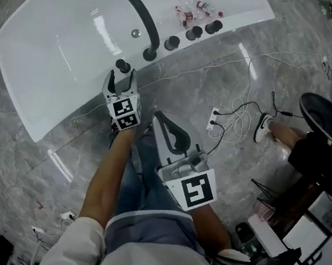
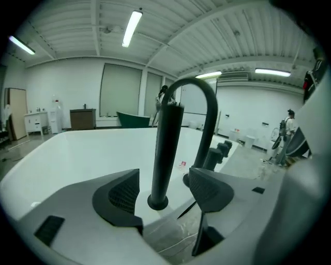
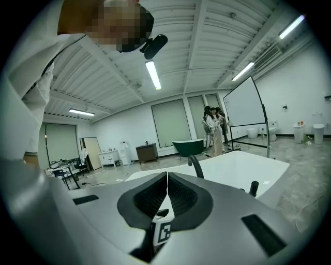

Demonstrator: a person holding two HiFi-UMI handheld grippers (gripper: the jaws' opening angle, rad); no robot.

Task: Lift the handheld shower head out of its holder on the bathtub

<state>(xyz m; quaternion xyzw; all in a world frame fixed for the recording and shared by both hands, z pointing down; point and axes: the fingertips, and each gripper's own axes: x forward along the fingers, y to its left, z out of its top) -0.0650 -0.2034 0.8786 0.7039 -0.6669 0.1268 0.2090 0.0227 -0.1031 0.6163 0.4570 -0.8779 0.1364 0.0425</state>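
The handheld shower head [image 1: 122, 66] is a slim black rod standing upright in its holder on the near rim of the white bathtub [image 1: 56, 42]. In the left gripper view the handheld shower head [image 2: 166, 150] rises in the gap at the fingertips, and neither pad touches it. My left gripper [image 1: 121, 79] [image 2: 163, 194] is open around it. The arched black spout [image 1: 141, 21] [image 2: 207, 103] stands just behind. My right gripper [image 1: 158, 119] [image 3: 166, 181] hangs lower and nearer to me, shut on nothing, with the tub and spout [image 3: 196, 166] beyond it.
Three black knobs [image 1: 193, 33] [image 2: 221, 150] line the tub rim right of the spout, with several small bottles [image 1: 188, 7] past them. On the grey marble floor to the right lie a power strip with cables [image 1: 213, 120], a person's shoe [image 1: 263, 128] and a black chair [image 1: 328, 120].
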